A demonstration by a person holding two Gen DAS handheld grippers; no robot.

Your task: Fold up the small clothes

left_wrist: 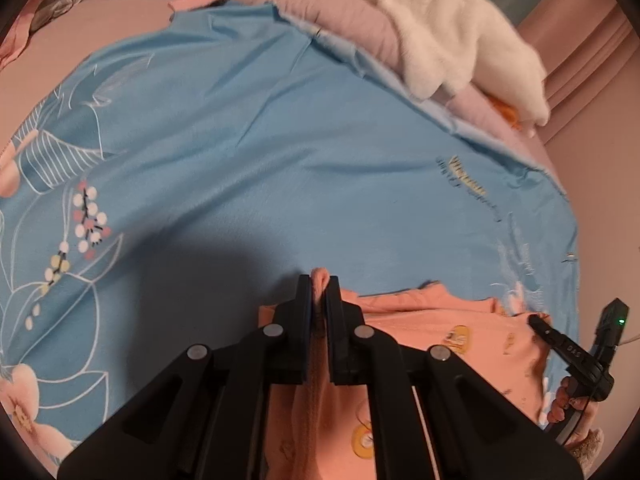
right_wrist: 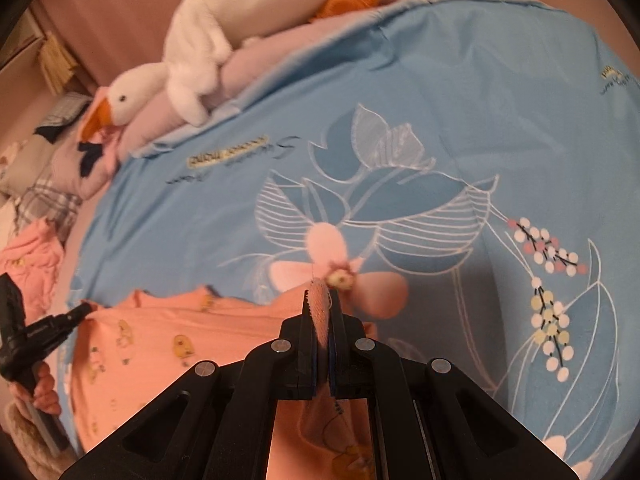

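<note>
A small salmon-pink garment (left_wrist: 452, 332) with yellow cartoon prints lies on a blue floral bedsheet (left_wrist: 280, 152). My left gripper (left_wrist: 319, 280) is shut on a fold of the garment's edge, which pokes out between the fingers. My right gripper (right_wrist: 321, 298) is shut on another edge of the same garment (right_wrist: 160, 344). Each gripper shows at the edge of the other's view: the right one (left_wrist: 538, 322) at the far right, the left one (right_wrist: 82, 310) at the far left.
A white plush goose (right_wrist: 208, 40) lies on a pink quilt (left_wrist: 352, 16) along the far edge of the sheet. Another pink garment (right_wrist: 28, 256) and plaid fabric (right_wrist: 48, 200) lie at the left. Pink curtains (left_wrist: 580, 60) hang beyond the bed.
</note>
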